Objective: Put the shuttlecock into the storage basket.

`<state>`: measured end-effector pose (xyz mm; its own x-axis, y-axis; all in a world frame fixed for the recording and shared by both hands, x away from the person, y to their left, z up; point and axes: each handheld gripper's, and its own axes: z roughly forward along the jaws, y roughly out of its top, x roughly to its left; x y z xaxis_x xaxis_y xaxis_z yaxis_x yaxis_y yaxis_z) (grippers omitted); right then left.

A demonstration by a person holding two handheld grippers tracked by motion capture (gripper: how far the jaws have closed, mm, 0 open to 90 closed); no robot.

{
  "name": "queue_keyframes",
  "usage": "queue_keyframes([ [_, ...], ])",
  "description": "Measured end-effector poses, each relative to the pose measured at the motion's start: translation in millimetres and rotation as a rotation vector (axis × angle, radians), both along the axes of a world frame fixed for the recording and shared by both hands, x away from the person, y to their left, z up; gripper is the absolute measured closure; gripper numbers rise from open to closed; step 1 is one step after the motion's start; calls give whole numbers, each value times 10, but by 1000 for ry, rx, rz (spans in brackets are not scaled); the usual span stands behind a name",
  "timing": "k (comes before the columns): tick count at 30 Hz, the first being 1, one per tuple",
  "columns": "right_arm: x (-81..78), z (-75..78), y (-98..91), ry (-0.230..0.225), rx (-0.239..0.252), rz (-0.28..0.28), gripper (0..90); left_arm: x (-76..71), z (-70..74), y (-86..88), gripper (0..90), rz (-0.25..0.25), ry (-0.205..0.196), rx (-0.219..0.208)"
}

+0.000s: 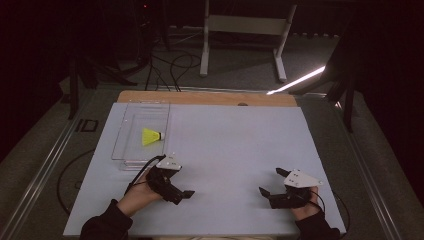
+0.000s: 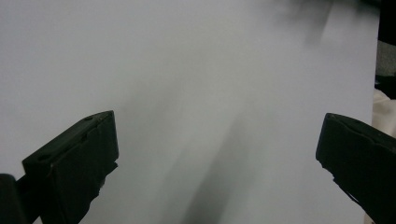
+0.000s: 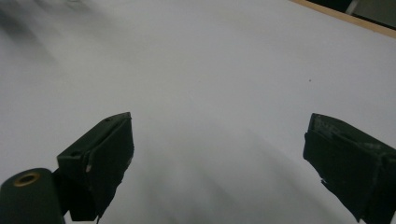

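Both the left hand-held gripper (image 1: 176, 182) and the right hand-held gripper (image 1: 272, 182) rest with jaws spread wide and empty on the white surface (image 1: 230, 145), while a yellow shuttlecock (image 1: 151, 136) lies inside the clear tray (image 1: 131, 159) at the far left.

Table (image 1: 210, 97) with a wooden far edge, covered by a pale sheet (image 1: 235, 150). A clear tray (image 1: 131, 150) lies on the sheet's left part, near the far edge.
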<state>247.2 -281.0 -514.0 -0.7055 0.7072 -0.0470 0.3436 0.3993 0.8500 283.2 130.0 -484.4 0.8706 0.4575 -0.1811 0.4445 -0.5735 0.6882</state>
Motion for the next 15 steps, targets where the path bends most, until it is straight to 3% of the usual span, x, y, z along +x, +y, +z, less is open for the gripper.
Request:
queue_keyframes([
  [8, 3, -5, 1, 2, 0, 0, 87, -127, -74, 153, 0, 23, -11, -34],
  [10, 4, -6, 0, 3, 0, 0, 87, -158, -81, 197, 0, 31, -29, -38],
  [15, 4, -6, 3, 3, -1, 1, 87, -213, -124, 326, 0, 47, -29, -77],
])
